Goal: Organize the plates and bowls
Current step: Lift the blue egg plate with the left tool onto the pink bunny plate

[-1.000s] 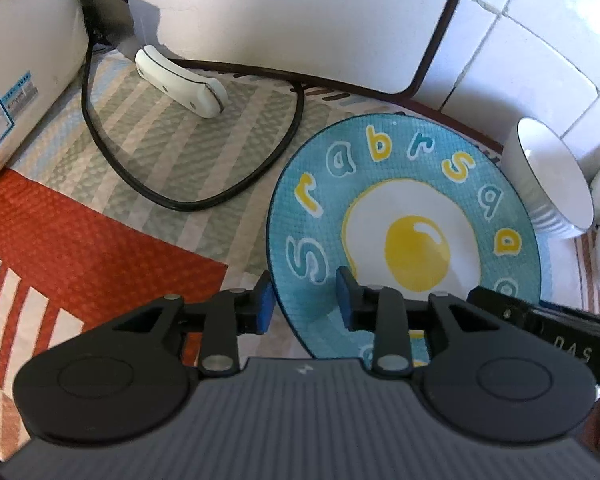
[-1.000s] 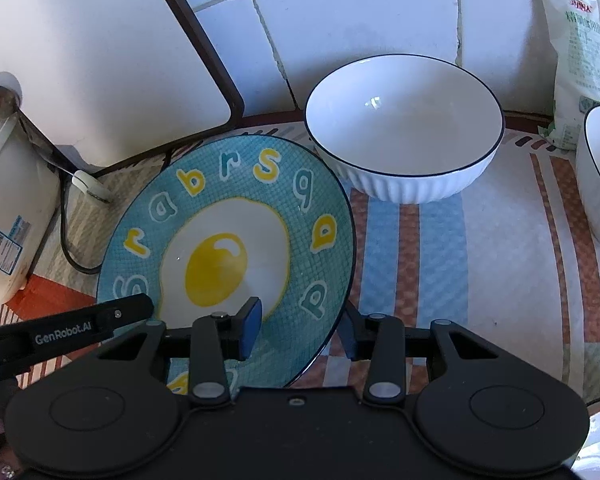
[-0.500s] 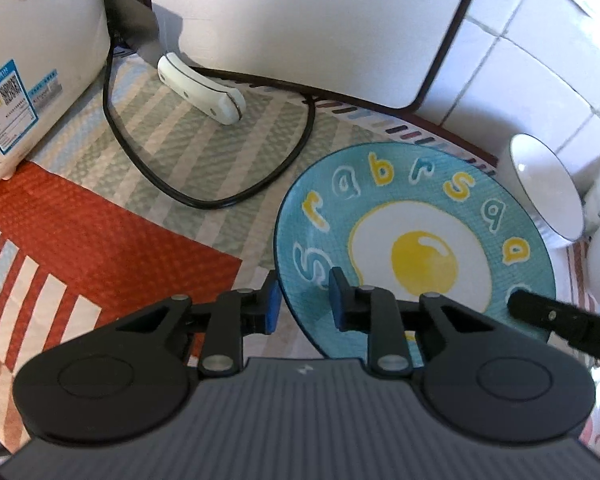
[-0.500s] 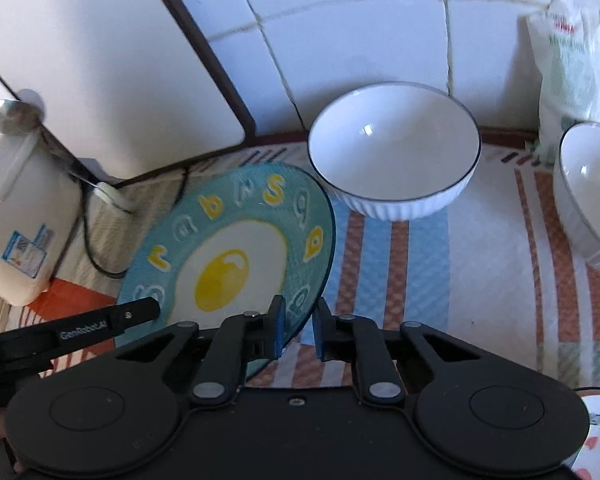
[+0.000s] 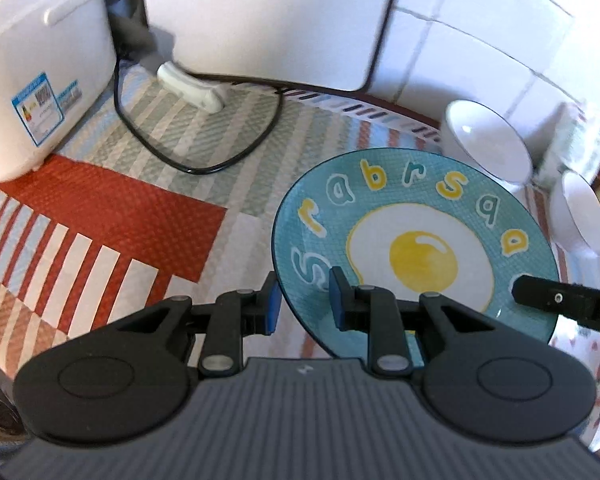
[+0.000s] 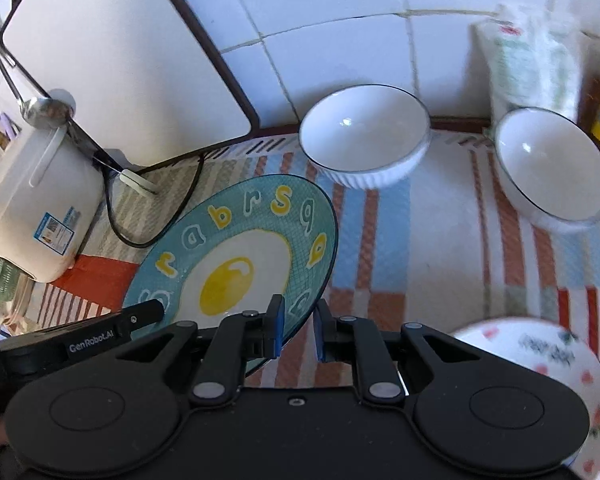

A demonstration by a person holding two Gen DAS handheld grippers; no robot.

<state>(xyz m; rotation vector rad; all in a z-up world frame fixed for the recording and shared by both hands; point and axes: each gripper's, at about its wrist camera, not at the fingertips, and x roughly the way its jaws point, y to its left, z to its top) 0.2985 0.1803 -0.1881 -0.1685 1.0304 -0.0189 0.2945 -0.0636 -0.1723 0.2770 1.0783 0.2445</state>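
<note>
A teal plate (image 5: pixel 412 240) (image 6: pixel 236 252) with a fried-egg picture and yellow letters hangs tilted above the striped cloth. My left gripper (image 5: pixel 304 304) is shut on its left rim, one blue pad over the plate's face and one under it. On the opposite rim my right gripper (image 6: pixel 298 328) is shut the same way. Each view shows the other gripper's black finger at the plate's far side. Two white bowls (image 6: pixel 364 136) (image 6: pixel 552 164) stand on the cloth by the tiled wall; they also show as bowls (image 5: pixel 488 144) at the right of the left wrist view.
A white rice cooker (image 5: pixel 40 60) (image 6: pixel 32 200) stands at the left, its black cable (image 5: pixel 204 168) looping over the cloth. A white board (image 5: pixel 260 12) leans on the wall. A flowered plate (image 6: pixel 540 360) lies near right, with bags (image 6: pixel 532 60) behind the bowls.
Both grippers' jaws closed onto the plate's rim. The plate has come up off the cloth with both of them, and more of the counter shows around it.
</note>
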